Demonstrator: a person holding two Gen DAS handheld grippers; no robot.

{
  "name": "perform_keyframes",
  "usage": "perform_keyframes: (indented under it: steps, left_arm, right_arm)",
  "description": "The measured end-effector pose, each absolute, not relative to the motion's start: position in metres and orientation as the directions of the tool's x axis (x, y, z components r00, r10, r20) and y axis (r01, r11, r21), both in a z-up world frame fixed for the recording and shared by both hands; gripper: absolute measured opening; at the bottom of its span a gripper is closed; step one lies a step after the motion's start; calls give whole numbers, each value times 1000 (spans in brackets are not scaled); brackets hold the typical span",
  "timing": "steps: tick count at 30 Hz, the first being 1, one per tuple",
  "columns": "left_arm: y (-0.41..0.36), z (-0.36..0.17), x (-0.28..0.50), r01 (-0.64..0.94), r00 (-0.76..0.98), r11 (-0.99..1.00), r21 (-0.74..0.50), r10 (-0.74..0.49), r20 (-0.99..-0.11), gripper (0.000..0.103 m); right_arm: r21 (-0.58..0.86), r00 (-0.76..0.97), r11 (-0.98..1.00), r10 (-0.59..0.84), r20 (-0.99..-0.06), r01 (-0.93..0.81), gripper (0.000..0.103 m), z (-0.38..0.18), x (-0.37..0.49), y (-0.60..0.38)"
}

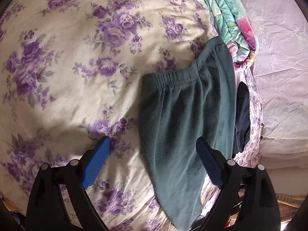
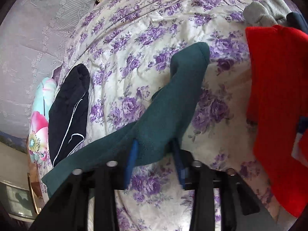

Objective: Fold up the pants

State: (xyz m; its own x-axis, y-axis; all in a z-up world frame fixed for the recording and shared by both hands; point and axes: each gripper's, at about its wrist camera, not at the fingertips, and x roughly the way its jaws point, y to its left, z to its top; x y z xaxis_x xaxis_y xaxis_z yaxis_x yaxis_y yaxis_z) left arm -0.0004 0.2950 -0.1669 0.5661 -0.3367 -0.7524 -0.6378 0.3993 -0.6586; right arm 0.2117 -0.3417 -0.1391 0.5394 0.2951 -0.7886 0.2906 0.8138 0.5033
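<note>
Dark green fleece pants (image 1: 184,115) lie on a floral bedspread (image 1: 77,57), waistband at the far end. My left gripper (image 1: 154,142) is open just above them, its right blue finger (image 1: 207,161) over the cloth and its left finger (image 1: 96,163) over the bedspread. In the right wrist view the pants (image 2: 165,119) drape over my right gripper (image 2: 156,144), whose blue fingers (image 2: 132,154) hold a bunch of the green cloth between them. One leg end (image 2: 192,57) stretches away.
A folded dark navy garment (image 2: 69,111) (image 1: 242,115) lies beside the pants. A teal and pink floral blanket (image 1: 234,25) sits further back. A red garment (image 2: 277,104) and a grey one (image 2: 263,13) lie to the right. The bed edge is near the bottom.
</note>
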Motion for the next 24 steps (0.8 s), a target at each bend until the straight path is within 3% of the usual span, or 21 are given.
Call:
perform_keyframes:
  steps: [3,5,8,10,14,19,20,21,22,24]
  left_arm:
    - [295,-162,-7,-638,565,392,-663,-346,-749,87]
    - [298,-161,-16,-640,572,370,-673,-355,-739,87]
    - [300,-164,-26,-633,590,349,-691,-360,-722,87]
    - [300,-166,-28,-626,600,345,-699,-360,-714,87]
    - [301,-166,-18,-613,624,344,-712,-343,-703,87]
    - [307,-169,23,-583,654,371,-723,-314,-689,85]
    - [308,-168,28,-588,653,390,-709,-289,-700,70]
    - [310,-168,30,-594,649,401,-697,-274,-710,30]
    - [313,-170,30,-590,649,391,-706,-291,-703,7]
    - [322,-173,13,-584,693,311,-749,-288,-660,4]
  right_arm:
    - [461,601,849,231,-765,259,7,-112,194,-347]
    - [312,626,922,105,-772,230,3,-85,178,-355]
    - [81,457,954,-62,-888,288,0,-108,171,-391]
    - [158,454,942,7,-891,295,0,-116,154,-407]
    - [164,544,950,-7,-839,266,6,-91,131,-392]
    - [243,554,949,94,-827,201,6,-81,131,-366]
    - [241,560,952,96,-823,191,6,-80,130,-362]
    - [241,565,953,97,-819,186,6,-77,128,-360]
    - [244,571,952,98,-815,186,20,-75,125,-359]
    - [243,586,950,84,-806,198,46,-71,114,-361]
